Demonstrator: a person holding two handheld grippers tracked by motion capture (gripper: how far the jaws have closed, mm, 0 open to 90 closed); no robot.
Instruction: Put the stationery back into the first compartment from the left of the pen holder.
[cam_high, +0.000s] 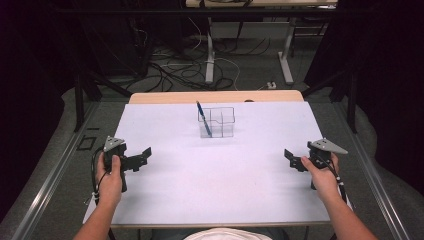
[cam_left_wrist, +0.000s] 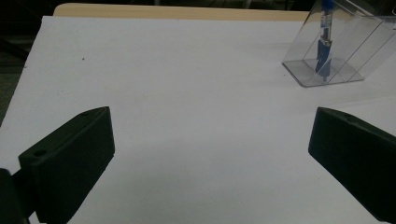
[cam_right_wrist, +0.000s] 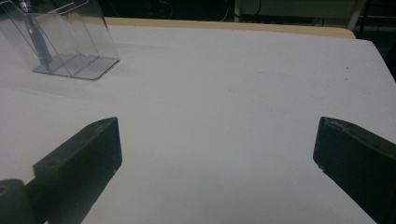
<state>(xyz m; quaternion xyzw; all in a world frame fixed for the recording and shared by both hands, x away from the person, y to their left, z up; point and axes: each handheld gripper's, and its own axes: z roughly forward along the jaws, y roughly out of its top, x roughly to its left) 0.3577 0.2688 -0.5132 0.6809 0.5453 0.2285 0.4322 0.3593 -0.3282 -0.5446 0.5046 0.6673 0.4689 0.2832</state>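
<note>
A clear plastic holder (cam_high: 217, 121) with several compartments stands at the far middle of the white table (cam_high: 215, 190). A blue pen (cam_high: 203, 119) leans upright in its left compartment. The left gripper view has the holder (cam_left_wrist: 338, 46) and pen (cam_left_wrist: 324, 51) at upper right; the right gripper view has the holder (cam_right_wrist: 60, 39) and pen (cam_right_wrist: 38, 39) at upper left. My left gripper (cam_high: 145, 155) rests open at the table's left side. My right gripper (cam_high: 291, 159) is open at the right side. Nothing lies between either pair of jaws.
The white sheet covers a wooden tabletop whose bare edge (cam_high: 215, 96) runs along the far side. Beyond it the floor carries tangled cables (cam_high: 185, 70) and white table legs (cam_high: 286, 60). Dark curtains hang at both sides.
</note>
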